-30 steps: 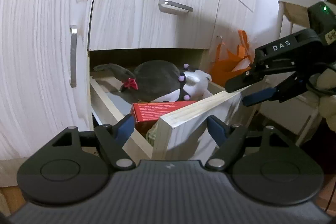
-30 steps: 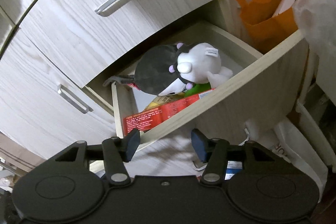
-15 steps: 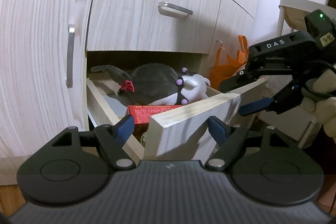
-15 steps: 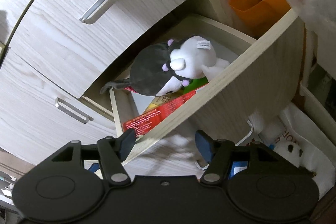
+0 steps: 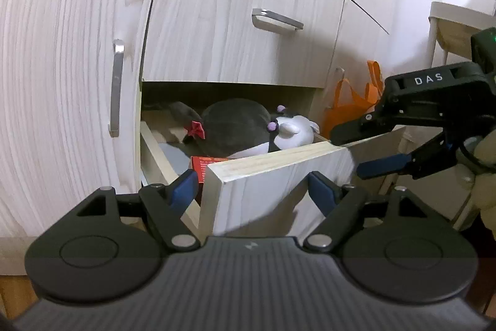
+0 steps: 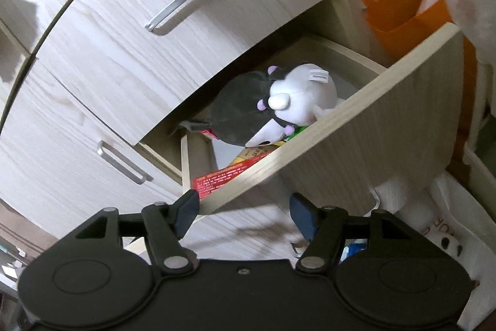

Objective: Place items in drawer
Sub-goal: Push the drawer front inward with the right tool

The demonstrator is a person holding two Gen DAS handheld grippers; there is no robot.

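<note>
The drawer [image 5: 272, 176] is pulled out from a pale wood cabinet [image 5: 217, 5], and its wooden front [image 6: 356, 138] sticks out toward us. Inside it lies a soft toy [image 6: 269, 107] with a big dark grey head, a white body and small purple dots. In the left wrist view a little red bow [image 5: 194, 129] shows on the toy's dark ear. A red box [image 6: 223, 179] lies flat under the toy, near the front of the drawer, and bits of a yellow pack and a green thing peek out beside it. The left gripper [image 5: 252, 186] is close to the near left corner of the drawer front. Its blue-tipped fingers [image 5: 183, 186] stand apart, one on each side of that corner, and they do not press on the wood. It holds nothing. The right gripper [image 5: 348, 152] comes in from the right, held by a gloved hand [image 5: 483, 163]. Its upper finger sits at the top edge of the drawer front and its lower finger is in front of the wood. Its jaws have just been opening, and they hold nothing. An orange bag [image 5: 353, 104] stands to the right of the drawer, against the cabinet. Another drawer above is closed and has a silver handle [image 5: 277, 20]. A long silver handle [image 5: 116, 89] is on the door to the left.
</note>
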